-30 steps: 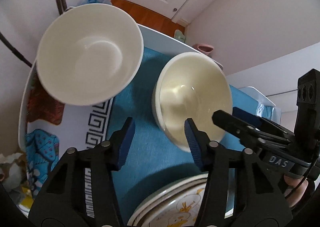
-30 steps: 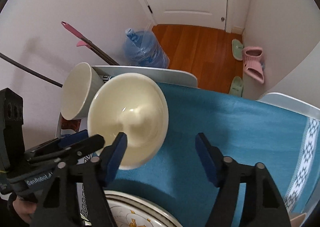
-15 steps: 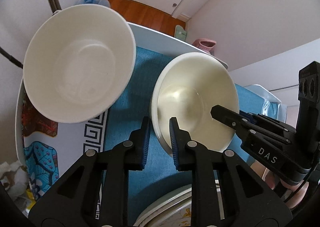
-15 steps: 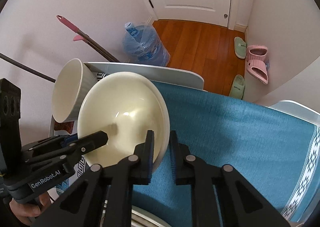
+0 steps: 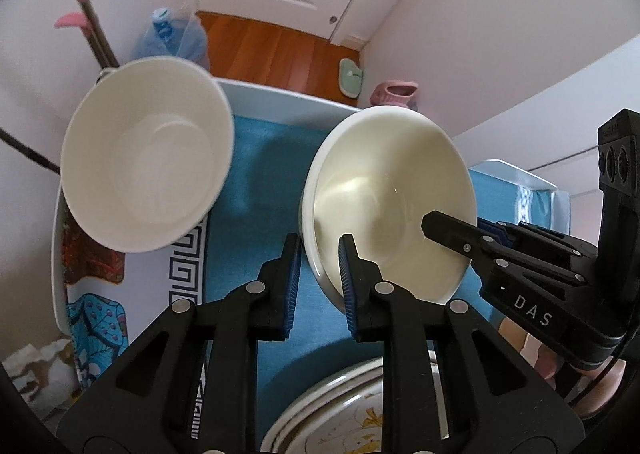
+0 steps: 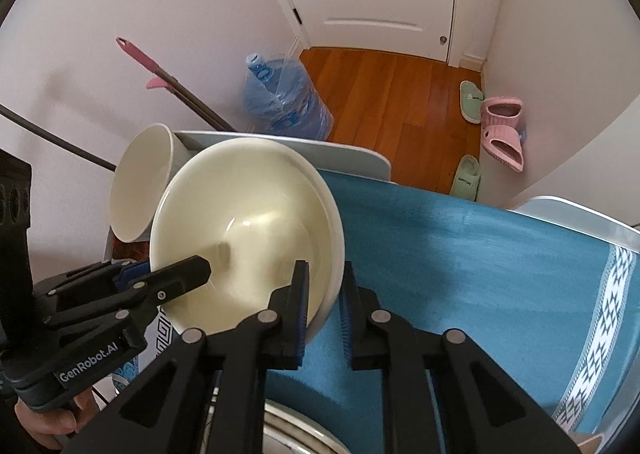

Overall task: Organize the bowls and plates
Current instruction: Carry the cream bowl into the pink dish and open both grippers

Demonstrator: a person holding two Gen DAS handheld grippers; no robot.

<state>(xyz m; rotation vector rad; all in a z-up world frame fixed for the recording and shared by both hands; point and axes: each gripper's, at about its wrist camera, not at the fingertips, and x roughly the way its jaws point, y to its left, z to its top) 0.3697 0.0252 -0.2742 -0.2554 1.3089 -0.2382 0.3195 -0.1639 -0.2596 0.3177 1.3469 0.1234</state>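
A cream bowl (image 5: pixel 392 198) is held between both grippers, lifted and tilted above the teal cloth (image 5: pixel 256 214). My left gripper (image 5: pixel 318 274) is shut on its left rim. My right gripper (image 6: pixel 325 294) is shut on its right rim; the bowl fills the middle of the right wrist view (image 6: pixel 244 230). A larger white bowl (image 5: pixel 148 158) stands at the back left of the table, seen also in the right wrist view (image 6: pixel 138 182). A patterned plate (image 5: pixel 344 414) lies at the near edge under the grippers.
The table (image 5: pixel 288 98) has a white rim and a patterned cloth (image 5: pixel 96 318) at its left. Beyond it are a water jug (image 6: pixel 284 102), a mop (image 6: pixel 160 74), slippers (image 6: pixel 500 130) and a wooden floor.
Both grippers went from open to shut on the cream bowl's rim. The bowl has risen and tilted off the cloth.
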